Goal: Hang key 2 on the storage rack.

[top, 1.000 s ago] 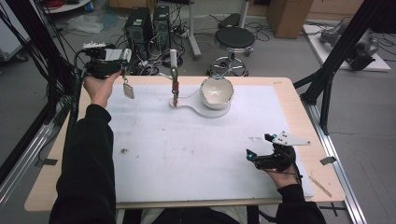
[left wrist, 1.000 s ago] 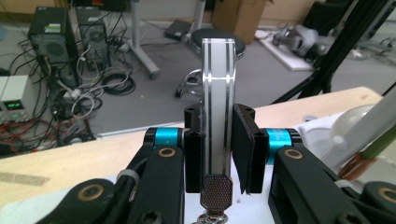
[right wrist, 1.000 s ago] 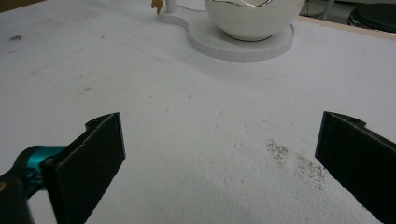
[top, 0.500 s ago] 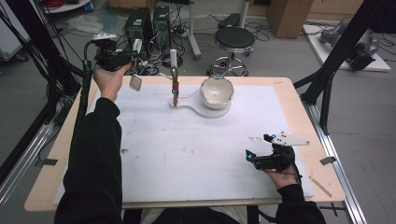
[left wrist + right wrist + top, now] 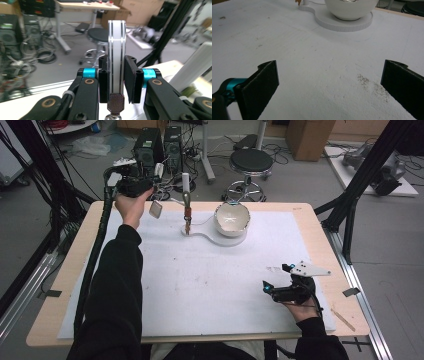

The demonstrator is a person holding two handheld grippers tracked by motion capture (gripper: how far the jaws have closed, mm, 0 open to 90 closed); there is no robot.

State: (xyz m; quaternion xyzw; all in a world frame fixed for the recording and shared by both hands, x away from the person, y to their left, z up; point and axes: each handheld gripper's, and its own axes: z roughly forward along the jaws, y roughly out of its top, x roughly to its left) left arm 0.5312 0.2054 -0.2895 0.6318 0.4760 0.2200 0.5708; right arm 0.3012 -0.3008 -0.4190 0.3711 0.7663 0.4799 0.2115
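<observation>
Left gripper (image 5: 117,75) raised at upper left, pinching a flat white tag (image 5: 116,50); right gripper (image 5: 329,87) low at lower right, jaws spread wide.

High view: left gripper (image 5: 134,184) held above the table's far-left edge, tag (image 5: 156,209) dangling under it. White bowl (image 5: 232,218) on its white base (image 5: 220,239) at upper centre, upright rod (image 5: 186,207) just left. Right gripper (image 5: 280,292) over the white mat (image 5: 200,280), nothing between jaws.

Bowl (image 5: 351,8): rim cut off by top edge in right gripper view. White striped piece (image 5: 116,53) between left gripper's jaws: lower end hidden behind metal clip (image 5: 115,103). Room background: blurred.
</observation>
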